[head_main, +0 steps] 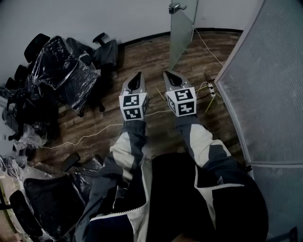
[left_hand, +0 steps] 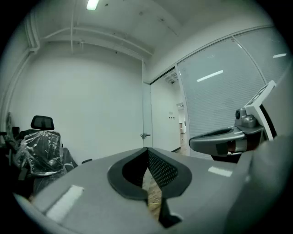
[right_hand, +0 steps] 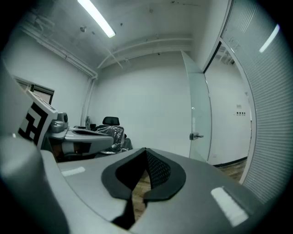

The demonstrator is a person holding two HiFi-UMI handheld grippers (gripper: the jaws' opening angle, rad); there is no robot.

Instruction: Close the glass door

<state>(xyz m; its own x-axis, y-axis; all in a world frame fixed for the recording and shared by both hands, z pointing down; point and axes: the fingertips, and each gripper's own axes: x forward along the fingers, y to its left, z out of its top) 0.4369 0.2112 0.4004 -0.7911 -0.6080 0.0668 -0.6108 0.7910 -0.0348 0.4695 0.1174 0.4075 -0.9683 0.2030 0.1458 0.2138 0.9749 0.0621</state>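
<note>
The sleeves of the person's jacket (head_main: 130,156) extend forward from the lower edge of the head view. Each carries one gripper, and the two are held level and side by side above the wood floor (head_main: 156,56).

The left gripper (head_main: 138,75) has its jaws together at the tips with nothing between them. The right gripper (head_main: 169,74) is likewise fully closed and empty. Closed jaws probably serve here as a blunt pushing tool rather than a clamp.

The glass door (head_main: 182,33) stands ahead of the right gripper, well apart from both. It is swung open into the room, and its metal handle (head_main: 176,7) is at the top of the head view. The frosted partition (head_main: 270,85) runs along the right.

Plastic-wrapped office chairs (head_main: 61,71) are stacked at the left, out of the door's path. A power strip (head_main: 211,90) lies near the partition base.

No contact with the door is made yet; the approach appears to be the step in hand.
</note>
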